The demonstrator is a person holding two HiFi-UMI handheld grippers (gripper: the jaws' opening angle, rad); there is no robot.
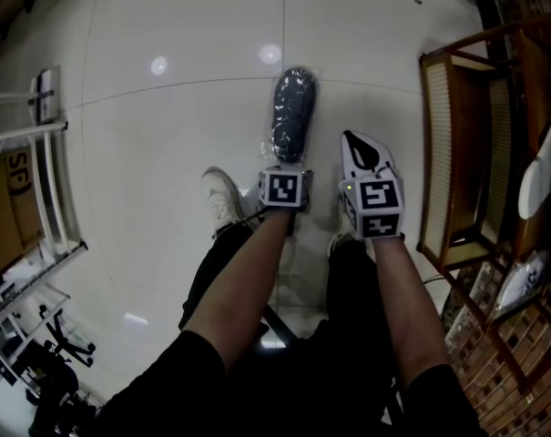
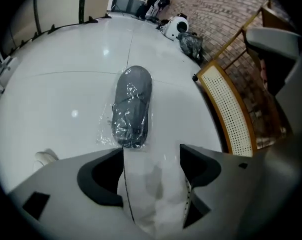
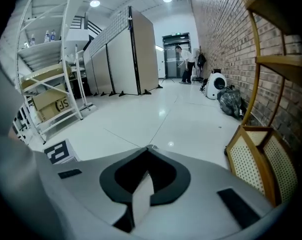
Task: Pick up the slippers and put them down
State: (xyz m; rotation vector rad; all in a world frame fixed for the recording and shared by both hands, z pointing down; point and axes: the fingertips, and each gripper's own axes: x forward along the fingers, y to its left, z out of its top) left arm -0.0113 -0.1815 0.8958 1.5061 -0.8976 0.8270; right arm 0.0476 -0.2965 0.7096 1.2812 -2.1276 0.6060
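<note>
A single slipper pack (image 1: pixel 293 112), dark grey and wrapped in clear plastic, lies flat on the white tiled floor (image 1: pixel 166 153) in the upper middle of the head view. It lies lengthwise beside a tile seam; whether the wrap holds one slipper or two cannot be told. Bare floor runs wide to its left and beyond its far end. On the right the floor ends at one cane chair (image 1: pixel 457 153), near the pack but apart from it, with a brick wall (image 3: pixel 225 39) behind. At the left edge of the frame stands one metal rack (image 1: pixel 47 189). There are two grippers. The left gripper (image 1: pixel 285 182) sits at the pack's near end, its jaws spread wide in its own view (image 2: pixel 151 151), with only floor between them and the plastic's edge just ahead of the tips. The right gripper (image 1: pixel 355 146), lower right of the pack, has its jaws closed tip to tip (image 3: pixel 150 148) on nothing. One white shoe (image 1: pixel 222 197) rests left of the left gripper.
</note>
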